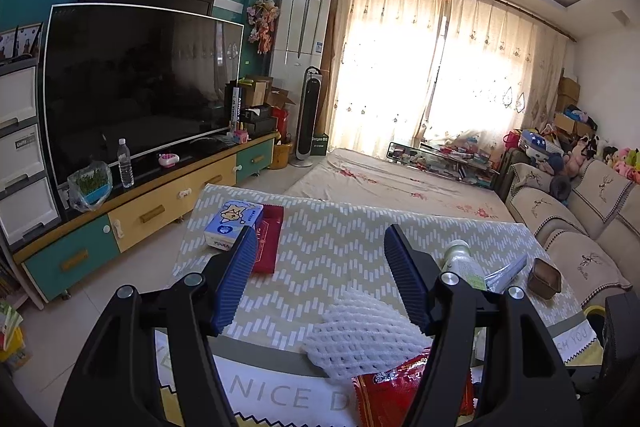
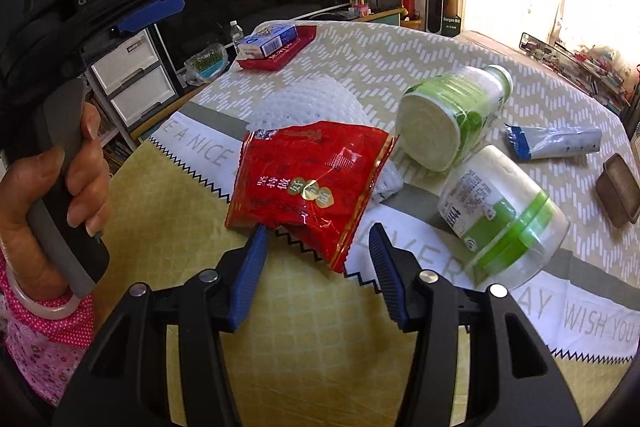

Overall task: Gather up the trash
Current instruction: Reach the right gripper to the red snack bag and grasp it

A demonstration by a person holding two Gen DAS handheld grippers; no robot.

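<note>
The right gripper [image 2: 316,247] is held spread over the near edge of the table [image 2: 192,251], its blue pads apart; the near edge of a red snack packet [image 2: 308,183] lies between the fingertips, the left fingertip at or just under it, though contact cannot be told, and the right pad is clear of it. Gold Chinese characters are printed on the packet but are not read with certainty. Behind the packet a white foam fruit net [image 2: 308,99] is seen, partly covered by it. Toward the right side of the table two white plastic bottles with green labels [image 2: 456,115] [image 2: 500,211] lie on their sides, touching each other, and beyond them a crushed white and blue tube [image 2: 556,143] and a small brown tray [image 2: 620,191] are placed.

The left gripper [image 1: 320,247] is held spread above the table with nothing between its pads; "GenRobot.AI" is read on its body in the right wrist view, where the person's hand [image 2: 52,179] is wrapped around its grey handle.

On the tablecloth "NICE" [image 1: 276,395] and "WISH YOU" [image 2: 600,327] are printed. At the far left corner a blue tissue box [image 1: 232,227] rests on a red flat box [image 1: 270,243]. Beyond the table a large dark television [image 1: 140,79] is seen.
</note>
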